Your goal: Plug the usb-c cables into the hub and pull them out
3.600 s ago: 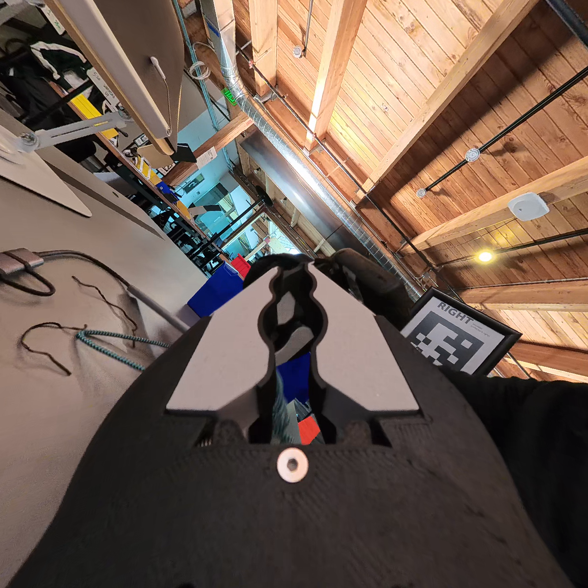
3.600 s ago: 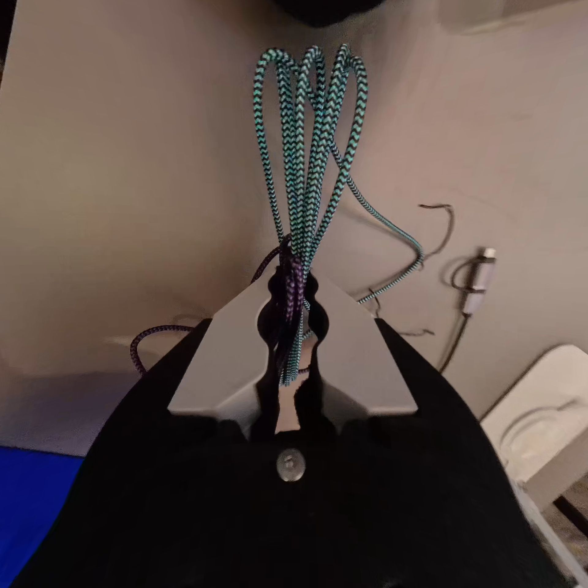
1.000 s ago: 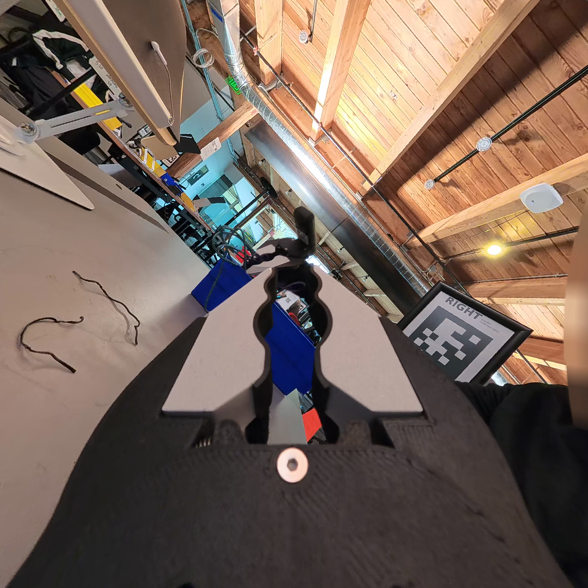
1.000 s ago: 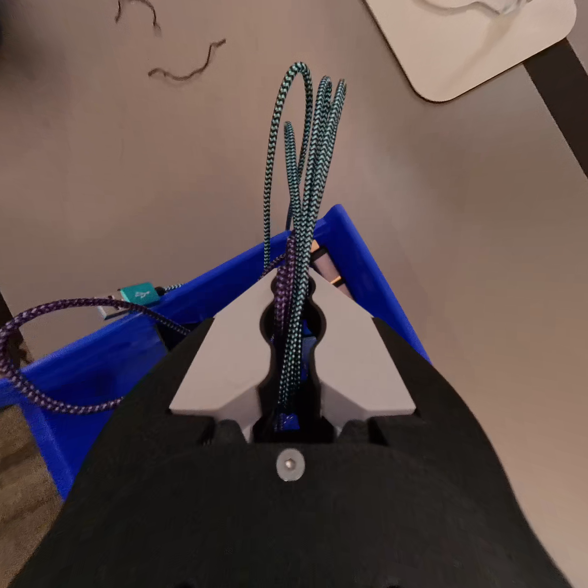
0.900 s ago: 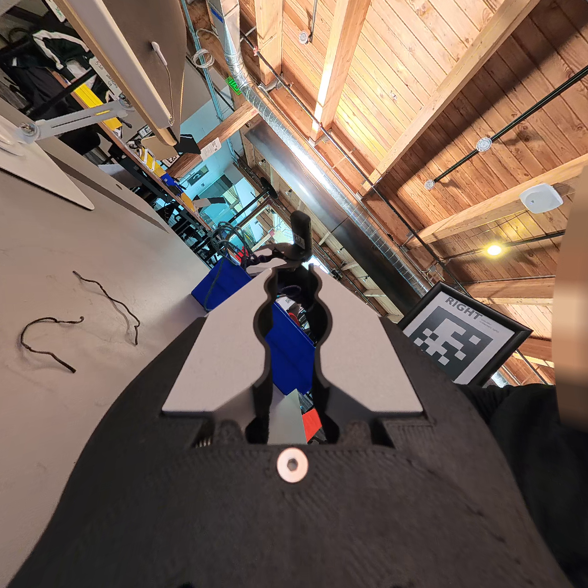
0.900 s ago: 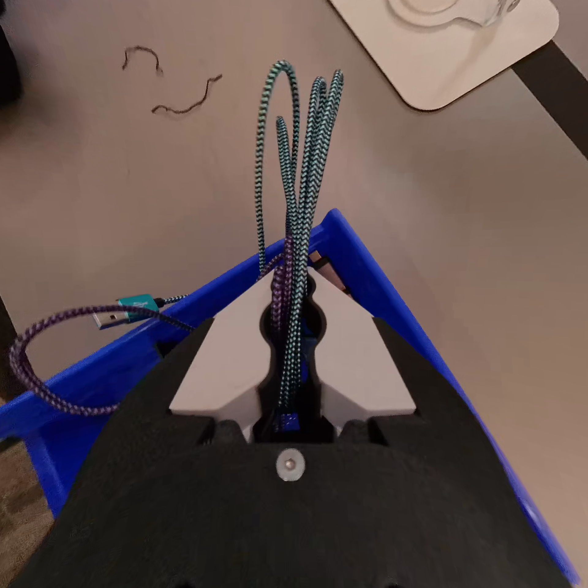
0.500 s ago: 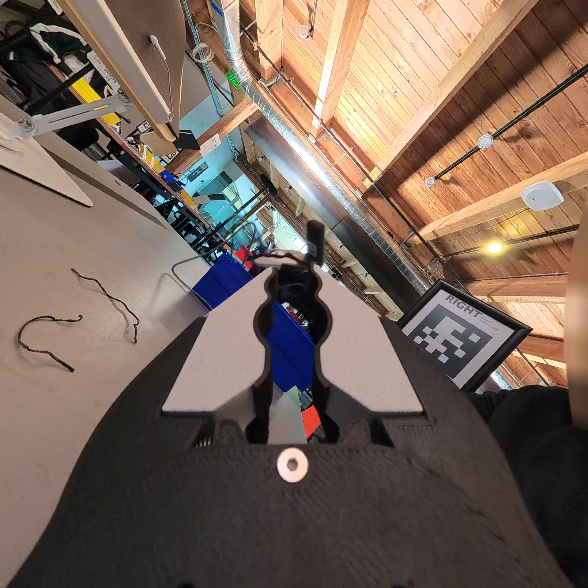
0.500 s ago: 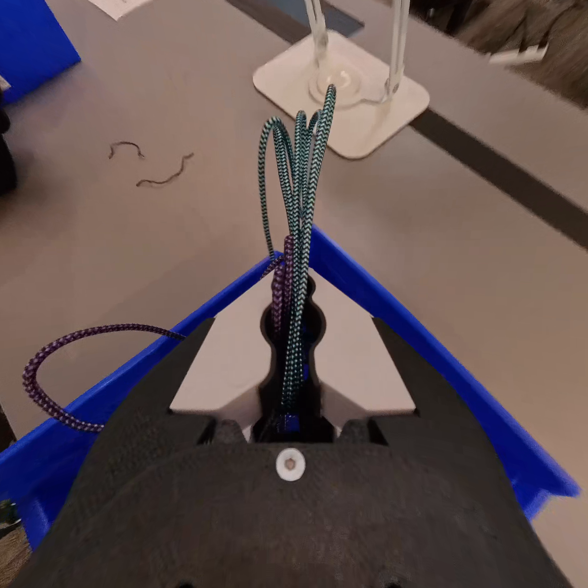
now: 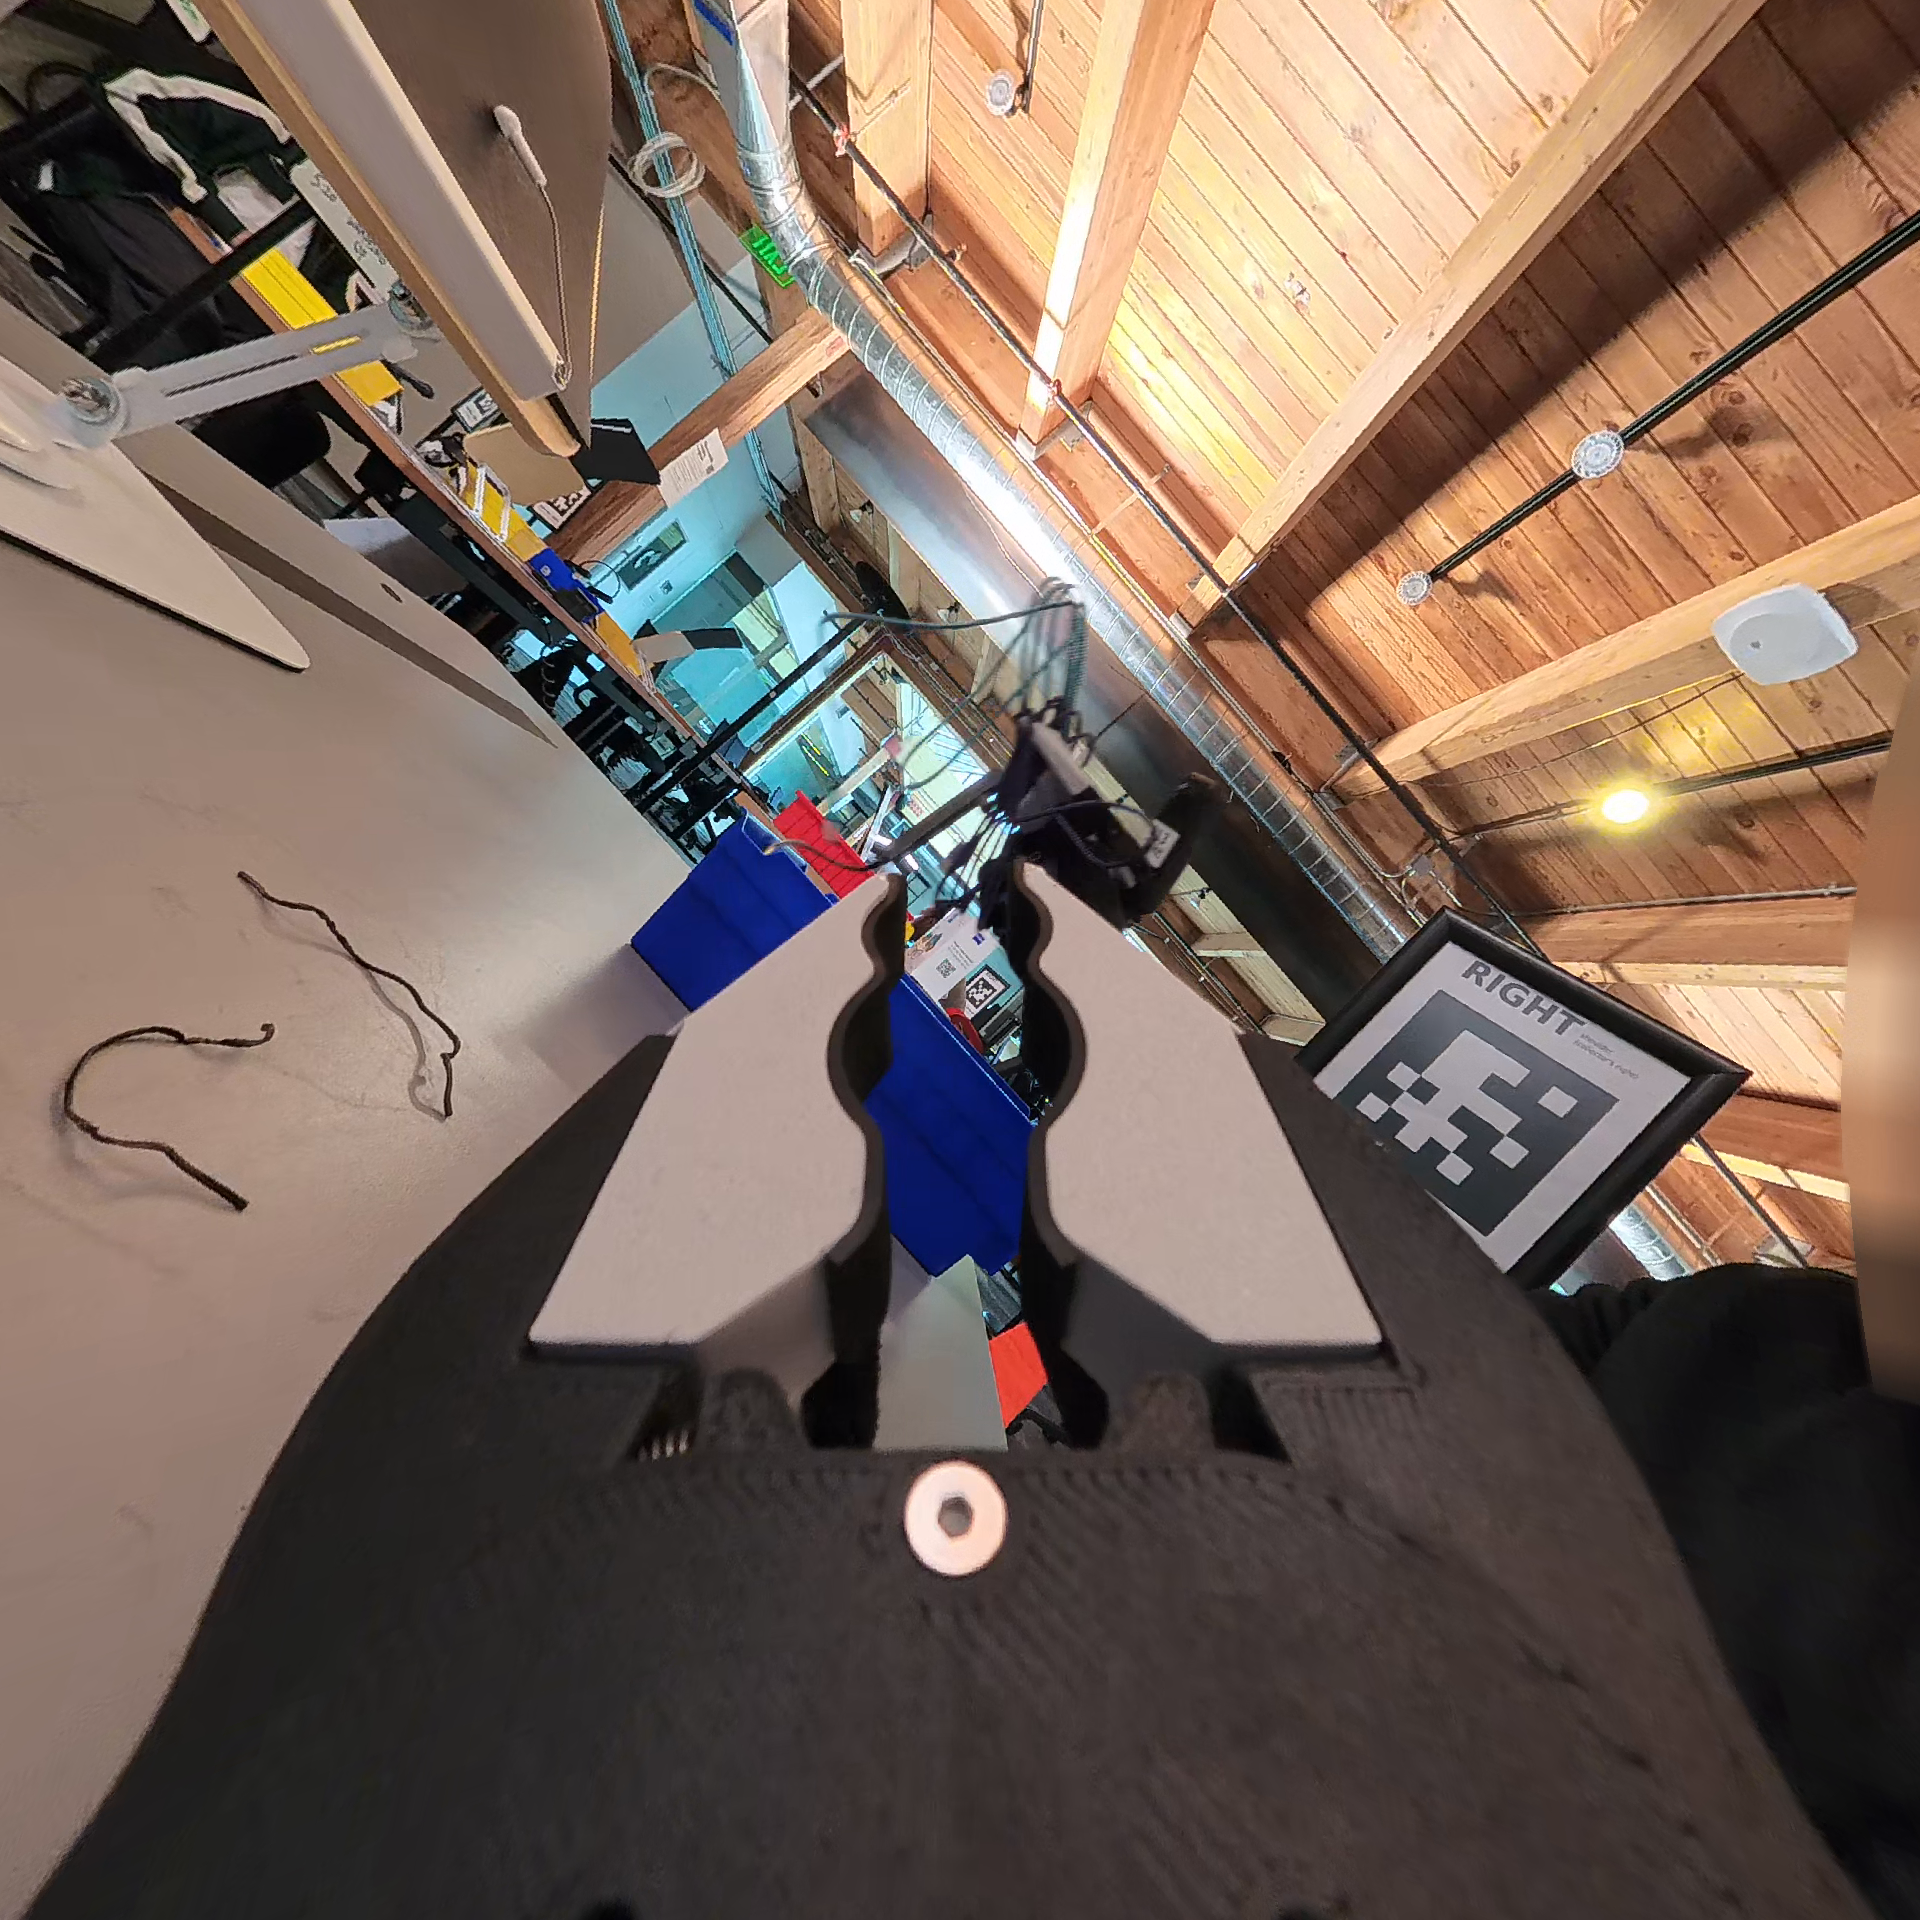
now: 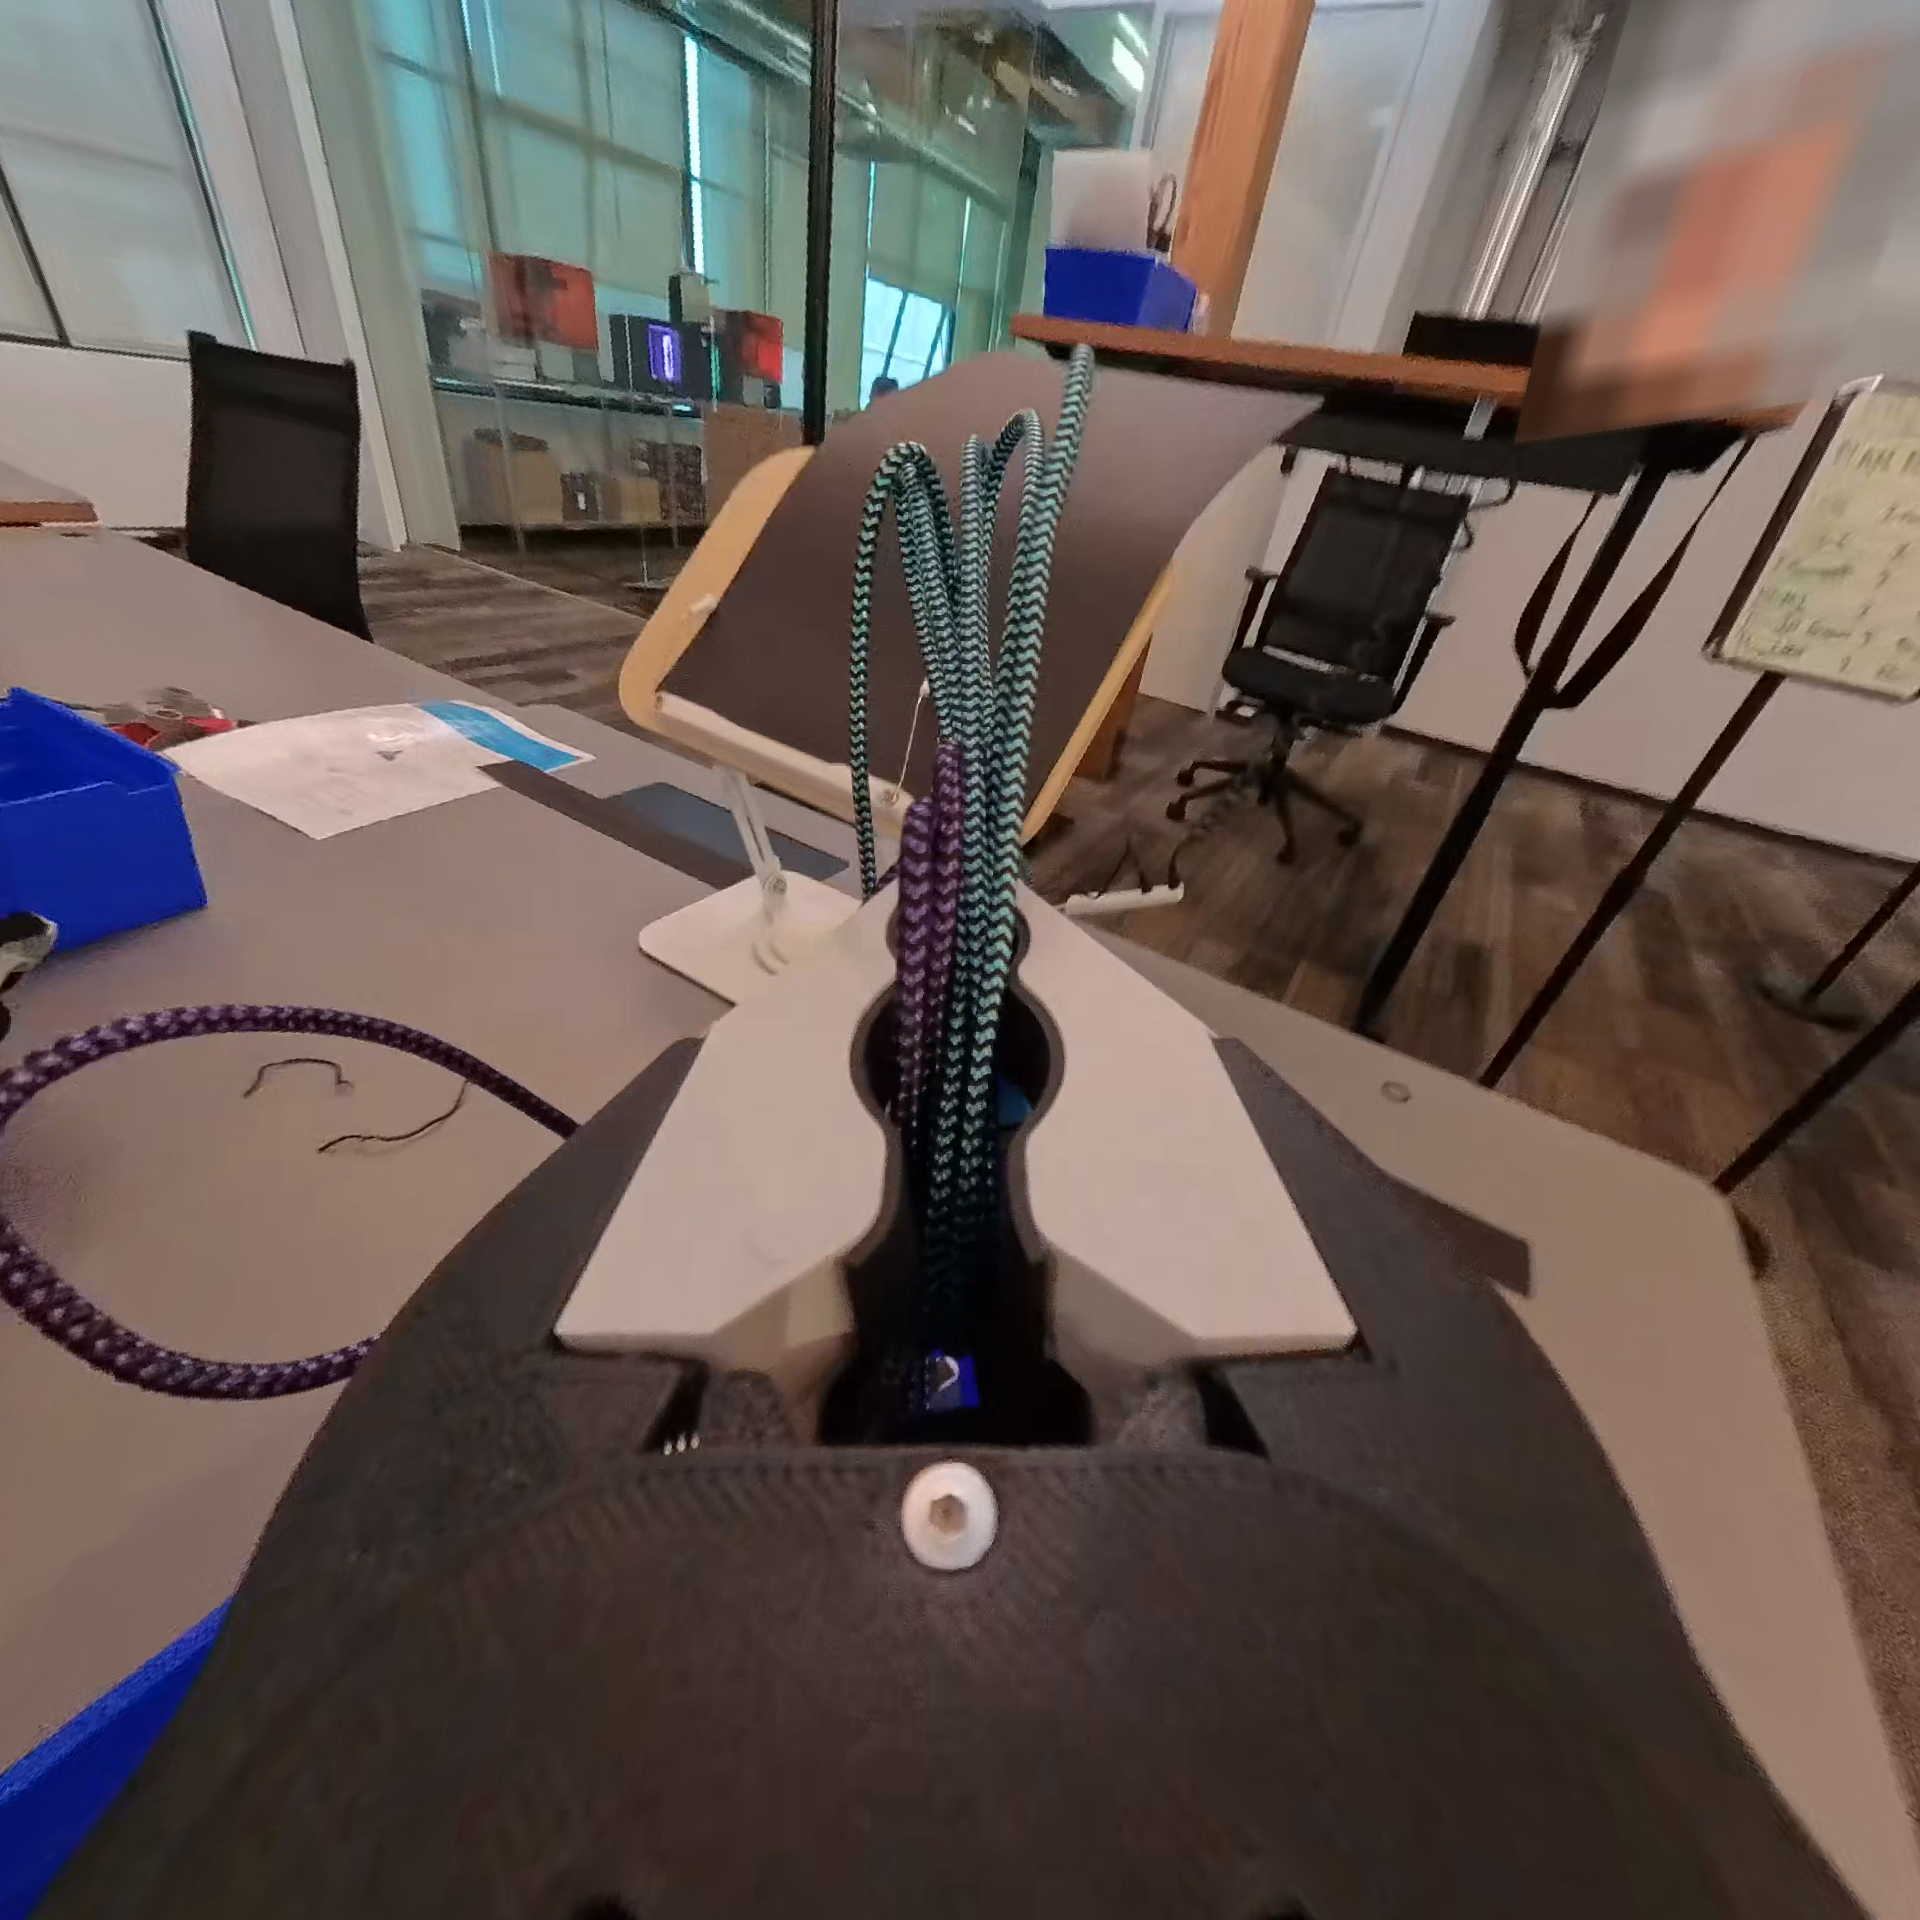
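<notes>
The grey table (image 10: pixel 436 935) runs out ahead of and to the left of the right gripper's jaws, with a blue bin (image 10: pixel 94 1745) tucked under the gripper body at the low left corner. The right gripper (image 10: pixel 951 914) rides above that rim, jaws pressed together on a bundle of cables running lengthwise thru the slot, long axis in line w/ the fingers. The teal braided cable (image 10: pixel 971 582) fans up in several loops straight past the tips. The purple braided cable (image 10: pixel 930 862) sits alongside it in the slot, and one long strand arcs out to the left of the jaws, sagging towards the table.

The left gripper (image 9: pixel 956 904) points up at the ceiling beams, jaws a little apart w/ nothing between them, so it's idle. Just beyond its tips and a touch to the right hangs the other gripper w/ its dangling cables; that part is blurred, so detail is prob. not worth trusting.

Two dark wire scraps (image 9: pixel 249 1049) lie on the table left of the left jaws. No hub shows in either view.

The relation that counts: bundle in line w/ the right jaws, bin under that gripper. The right is nearer; looks like a drop-off.
</notes>
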`<state>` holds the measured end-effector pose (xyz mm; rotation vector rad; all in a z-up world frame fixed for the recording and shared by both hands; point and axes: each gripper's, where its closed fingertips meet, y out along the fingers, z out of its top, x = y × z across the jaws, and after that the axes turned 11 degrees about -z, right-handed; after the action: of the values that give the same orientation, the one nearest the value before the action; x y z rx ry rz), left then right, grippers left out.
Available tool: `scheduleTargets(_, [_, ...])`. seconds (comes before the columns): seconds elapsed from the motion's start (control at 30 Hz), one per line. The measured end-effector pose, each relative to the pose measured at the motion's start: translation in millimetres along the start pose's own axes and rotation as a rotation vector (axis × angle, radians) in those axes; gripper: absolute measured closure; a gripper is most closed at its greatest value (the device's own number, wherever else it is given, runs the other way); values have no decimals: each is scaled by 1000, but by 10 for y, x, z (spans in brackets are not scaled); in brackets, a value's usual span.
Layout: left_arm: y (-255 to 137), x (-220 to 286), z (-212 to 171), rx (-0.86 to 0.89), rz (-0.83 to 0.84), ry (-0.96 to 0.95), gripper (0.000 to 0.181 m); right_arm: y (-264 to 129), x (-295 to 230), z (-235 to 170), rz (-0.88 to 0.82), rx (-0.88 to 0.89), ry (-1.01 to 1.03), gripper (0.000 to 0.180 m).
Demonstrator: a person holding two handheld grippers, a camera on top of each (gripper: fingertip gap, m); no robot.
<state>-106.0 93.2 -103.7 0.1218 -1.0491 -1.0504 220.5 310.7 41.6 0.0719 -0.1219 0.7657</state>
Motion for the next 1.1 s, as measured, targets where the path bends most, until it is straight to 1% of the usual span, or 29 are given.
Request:
scheduleTargets(0.03, [-1,0,-1,0,0,1,164,-27,34,74,-6,10,-20,173])
scheduleTargets(0.1, [-2,1,2,1,0,1,164,-51,44,103,36,-39,-58,173])
scheduleTargets(0.2, [-5,4,6,4,-2,2,164,-76,36,-14,128,-147,-104,173])
scheduleTargets(0.27, [-6,5,7,5,-2,3,164,-114,72,-49,129,-177,-166,172])
scheduleTargets(0.37, [-5,3,4,3,-1,2,164,-173,36,-229,199,-279,-240,172])
scheduleTargets(0.43, [-4,1,1,1,-1,2,164,-199,0,-431,249,-364,-294,172])
scheduleTargets(0.53, [-5,0,3,2,-1,2,164,-225,-10,-685,258,-462,-374,172])
scheduleTargets(0.63, [-4,0,2,1,0,3,164,-240,-151,-715,290,-449,-397,173])
scheduleTargets(0.7, [-3,-3,0,0,2,3,164,-253,-223,-747,305,-479,-412,172])
scheduleTargets(0.87, [0,-8,-5,-3,6,4,164,-289,-403,-534,348,-471,-418,172])
scheduleTargets(1.0, [0,-6,-3,-2,5,5,164,-319,-477,-314,372,-493,-336,172])
scheduleTargets(1.1, [-1,-4,-2,-2,4,5,164,-362,-573,-74,406,-458,-261,172])
